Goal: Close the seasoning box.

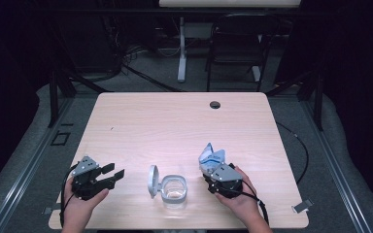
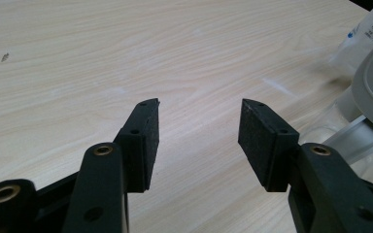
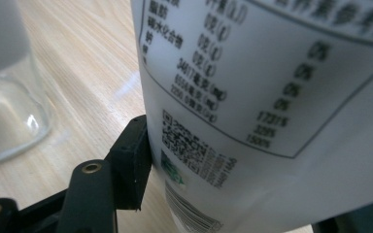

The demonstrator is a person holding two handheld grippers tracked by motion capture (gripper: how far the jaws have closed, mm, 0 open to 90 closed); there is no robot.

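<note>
Right gripper (image 1: 213,171) clamping pouch (image 1: 211,156); left gripper (image 1: 112,175) agape, jar (image 1: 174,191) between

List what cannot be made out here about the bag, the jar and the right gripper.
- Bag: its blurred print is unreadable in the right gripper view, and the frame cuts off its top.
- Right gripper: the bag hides its far jaw.
- Jar: contents too small to tell in the high view.
</note>
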